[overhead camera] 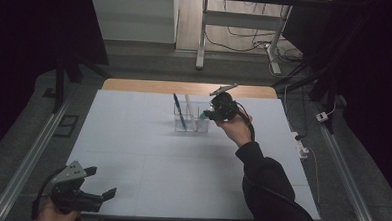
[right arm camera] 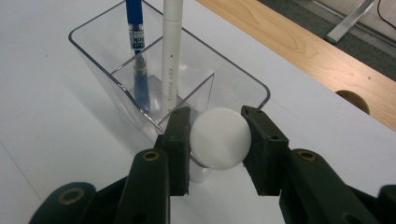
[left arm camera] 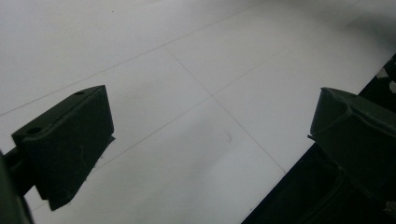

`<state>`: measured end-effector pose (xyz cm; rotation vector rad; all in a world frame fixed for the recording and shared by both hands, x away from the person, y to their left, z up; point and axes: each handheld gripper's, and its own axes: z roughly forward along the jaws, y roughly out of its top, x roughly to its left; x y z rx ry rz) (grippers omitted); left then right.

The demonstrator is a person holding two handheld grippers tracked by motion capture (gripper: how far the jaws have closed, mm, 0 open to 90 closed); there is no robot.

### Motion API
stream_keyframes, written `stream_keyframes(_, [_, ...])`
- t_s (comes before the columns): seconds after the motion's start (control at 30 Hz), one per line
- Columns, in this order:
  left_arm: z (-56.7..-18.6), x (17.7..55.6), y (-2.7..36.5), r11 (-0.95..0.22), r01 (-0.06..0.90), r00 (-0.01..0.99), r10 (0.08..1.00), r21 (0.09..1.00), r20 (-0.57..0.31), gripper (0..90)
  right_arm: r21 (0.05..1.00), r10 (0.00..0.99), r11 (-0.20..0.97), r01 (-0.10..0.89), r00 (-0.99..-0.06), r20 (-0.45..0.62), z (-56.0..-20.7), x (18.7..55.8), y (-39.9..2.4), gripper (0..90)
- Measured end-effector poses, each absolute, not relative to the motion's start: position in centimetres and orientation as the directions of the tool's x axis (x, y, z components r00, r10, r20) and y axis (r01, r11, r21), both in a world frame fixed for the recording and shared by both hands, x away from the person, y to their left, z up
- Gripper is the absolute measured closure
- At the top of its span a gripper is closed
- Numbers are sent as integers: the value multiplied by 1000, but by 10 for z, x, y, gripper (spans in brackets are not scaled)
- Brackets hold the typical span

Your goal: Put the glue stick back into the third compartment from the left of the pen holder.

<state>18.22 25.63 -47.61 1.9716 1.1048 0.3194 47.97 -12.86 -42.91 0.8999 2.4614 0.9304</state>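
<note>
Clear organiser (right arm camera: 243, 77) (blue pen (right arm camera: 136, 51), white pen (right arm camera: 170, 56) inside) behind right gripper (right arm camera: 218, 138) clamped on white round-ended thing (right arm camera: 219, 137)

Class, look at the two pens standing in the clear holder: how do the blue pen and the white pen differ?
The blue pen has a blue barrel with a see-through lower part; the white pen is plain white with printed lettering. In the right gripper view the blue pen stands left of the white one. Both stand in the same compartment of the clear holder.

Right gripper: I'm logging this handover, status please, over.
Right gripper shut on a white round-ended item, above the clear holder. Left gripper open, idle near table edge. Blue pen, white pen occupy the far compartment.
</note>
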Motion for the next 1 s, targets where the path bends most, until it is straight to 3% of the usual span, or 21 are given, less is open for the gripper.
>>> stream_keyframes(0.5, [-477, 182, 262, -248, 613, 561, 806, 751, -192, 0, 753, 641, 470, 461, -764, 67, -420, 474, -140, 353])
stream_keyframes(0.73, [-477, 182, 261, -250, 612, 562, 805, 750, -191, 0, 766, 611, 462, 448, -786, 91, -422, 461, -140, 220])
stream_keyframes(1.0, [-477, 182, 261, -255, 612, 565, 804, 749, -187, 0, 775, 592, 458, 435, -800, 99, -424, 446, -144, 154])
